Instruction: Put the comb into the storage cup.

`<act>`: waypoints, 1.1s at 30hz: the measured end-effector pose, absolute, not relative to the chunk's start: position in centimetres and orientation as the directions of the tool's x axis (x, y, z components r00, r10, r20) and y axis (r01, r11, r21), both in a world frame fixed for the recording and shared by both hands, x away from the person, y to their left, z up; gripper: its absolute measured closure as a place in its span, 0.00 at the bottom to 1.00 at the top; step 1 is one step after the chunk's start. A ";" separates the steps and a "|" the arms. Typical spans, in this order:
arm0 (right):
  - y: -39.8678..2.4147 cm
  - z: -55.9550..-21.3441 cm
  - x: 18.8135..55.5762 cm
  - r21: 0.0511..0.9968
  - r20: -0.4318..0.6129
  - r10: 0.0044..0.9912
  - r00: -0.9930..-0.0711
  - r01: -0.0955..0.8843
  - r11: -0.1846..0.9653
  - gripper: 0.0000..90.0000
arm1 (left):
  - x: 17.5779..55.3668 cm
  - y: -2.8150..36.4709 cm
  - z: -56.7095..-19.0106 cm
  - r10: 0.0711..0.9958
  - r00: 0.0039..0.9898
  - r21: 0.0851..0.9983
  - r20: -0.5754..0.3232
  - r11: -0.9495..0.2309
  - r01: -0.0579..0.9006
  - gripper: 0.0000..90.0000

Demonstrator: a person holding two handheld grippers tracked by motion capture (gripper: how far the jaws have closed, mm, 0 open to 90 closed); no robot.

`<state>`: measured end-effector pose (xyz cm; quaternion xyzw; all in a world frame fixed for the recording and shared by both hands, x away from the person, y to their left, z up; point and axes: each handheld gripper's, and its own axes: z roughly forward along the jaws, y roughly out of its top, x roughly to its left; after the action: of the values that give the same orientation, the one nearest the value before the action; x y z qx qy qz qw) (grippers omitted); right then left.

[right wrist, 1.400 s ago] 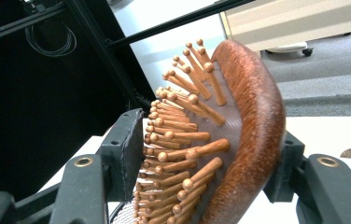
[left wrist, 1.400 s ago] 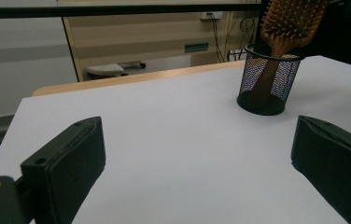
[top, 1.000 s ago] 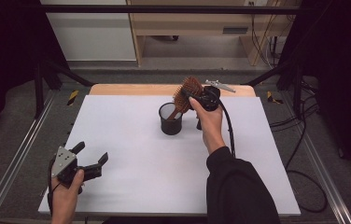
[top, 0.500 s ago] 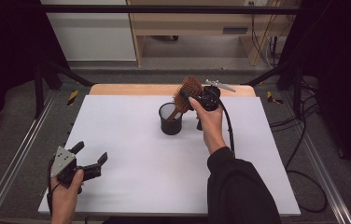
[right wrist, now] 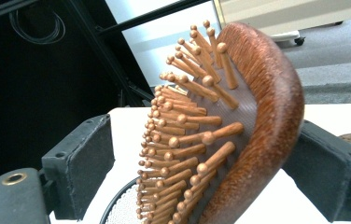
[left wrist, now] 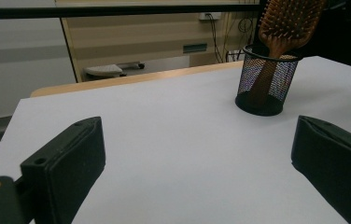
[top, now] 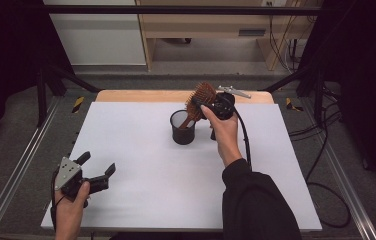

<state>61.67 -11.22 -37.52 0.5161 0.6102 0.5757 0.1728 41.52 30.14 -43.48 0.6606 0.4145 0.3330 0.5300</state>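
Right gripper view: the right gripper (right wrist: 201, 163) has just been opening, its jaws now slack around the hairbrush (right wrist: 239, 135), a reddish-brown wooden paddle with ball-tipped pins. Its handle stands in the black mesh cup (top: 183, 127), at twelve o'clock on the table (top: 141, 150). At seven o'clock the left gripper (top: 97, 172) hangs open and empty, unmoved since the earlier frames.

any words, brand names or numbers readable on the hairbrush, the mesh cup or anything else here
None can be read.
Hairbrush: plain wood and pins, no brand visible.
Black mesh cup: no label.
White table: blank.
Left gripper and right gripper: no print visible.
Yellow and black hazard-stripe tabs beside the table: a sign pattern, no lettering.
Small grey plate on the wooden furniture behind: too small to tell if it bears text.
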 end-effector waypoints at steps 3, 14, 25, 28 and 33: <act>-11.2 -37.5 61.5 0.883 0.377 0.831 -0.410 0.430 -0.188 0.13 | 41.5 30.2 -43.5 0.901 0.434 0.976 0.000 -0.094 0.195 0.04; -11.3 -37.0 61.0 0.890 0.355 0.835 -0.420 0.424 -0.165 0.11 | 41.5 30.1 -43.5 0.901 0.435 0.975 0.005 -0.100 0.196 0.04; -11.7 -36.8 60.9 0.893 0.347 0.843 -0.411 0.418 -0.163 0.09 | 41.5 30.1 -43.5 0.900 0.436 0.975 0.005 -0.100 0.197 0.04; -11.7 -36.8 60.9 0.892 0.355 0.837 -0.417 0.419 -0.169 0.07 | 41.6 30.1 -43.5 0.900 0.436 0.975 0.004 -0.101 0.199 0.04; -11.6 -36.9 60.7 0.896 0.346 0.841 -0.416 0.413 -0.165 0.06 | 41.5 30.1 -43.5 0.900 0.436 0.975 0.003 -0.100 0.198 0.04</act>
<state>60.74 -11.64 -36.87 0.5069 0.6183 0.5705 0.1878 41.54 30.10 -43.51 0.6630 0.4140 0.3323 0.5278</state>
